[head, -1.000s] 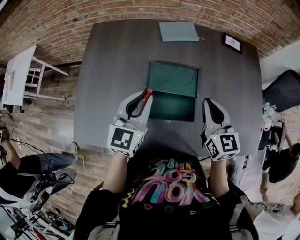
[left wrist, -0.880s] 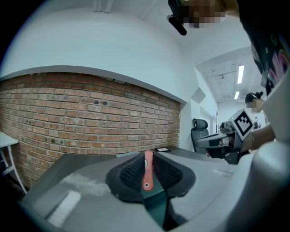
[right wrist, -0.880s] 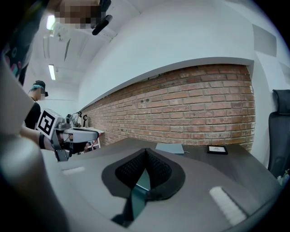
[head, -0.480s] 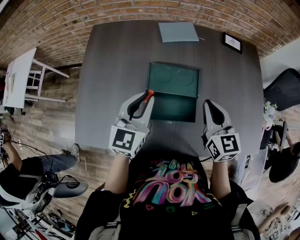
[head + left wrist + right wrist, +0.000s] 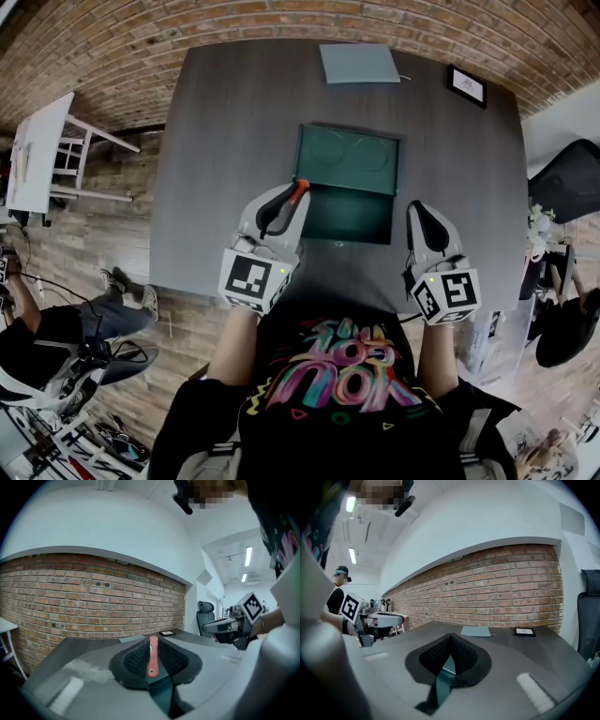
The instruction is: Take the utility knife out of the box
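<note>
Utility knife (image 5: 152,657) gripped by left tool (image 5: 281,201).

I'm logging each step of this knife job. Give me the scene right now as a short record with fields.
left hand-held gripper: shut on the red utility knife, by the box's near-left corner
right hand-held gripper: shut, nothing between its jaws
box: green, open, on the grey table
table's far edge: grey sheet, small black frame
</note>
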The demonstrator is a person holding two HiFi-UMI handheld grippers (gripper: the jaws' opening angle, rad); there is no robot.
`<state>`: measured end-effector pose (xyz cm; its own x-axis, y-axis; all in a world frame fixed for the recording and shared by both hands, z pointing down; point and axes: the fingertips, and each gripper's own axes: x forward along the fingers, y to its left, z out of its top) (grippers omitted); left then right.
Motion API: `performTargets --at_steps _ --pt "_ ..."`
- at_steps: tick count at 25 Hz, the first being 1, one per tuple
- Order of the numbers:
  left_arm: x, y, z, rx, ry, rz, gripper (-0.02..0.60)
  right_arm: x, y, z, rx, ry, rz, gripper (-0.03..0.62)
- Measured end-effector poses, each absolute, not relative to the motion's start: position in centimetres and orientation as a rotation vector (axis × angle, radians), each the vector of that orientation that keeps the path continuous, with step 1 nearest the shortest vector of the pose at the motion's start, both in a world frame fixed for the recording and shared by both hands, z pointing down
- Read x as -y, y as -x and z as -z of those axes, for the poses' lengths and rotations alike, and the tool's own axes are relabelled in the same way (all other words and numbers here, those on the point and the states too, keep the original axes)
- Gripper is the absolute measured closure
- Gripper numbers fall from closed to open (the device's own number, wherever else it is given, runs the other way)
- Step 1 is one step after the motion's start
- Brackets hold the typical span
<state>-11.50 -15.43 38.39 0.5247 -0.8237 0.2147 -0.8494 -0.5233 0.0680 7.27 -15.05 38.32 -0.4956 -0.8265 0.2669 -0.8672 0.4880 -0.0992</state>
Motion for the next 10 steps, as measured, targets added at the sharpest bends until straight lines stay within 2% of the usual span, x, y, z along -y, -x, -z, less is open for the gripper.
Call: performTargets --at_steps 10 --pt "14.99 11.69 -39.01 1.431 -2.609 -0.257 0.522 14.49 -7.37 -38.56 2.540 -1.466 -0.339 0.595"
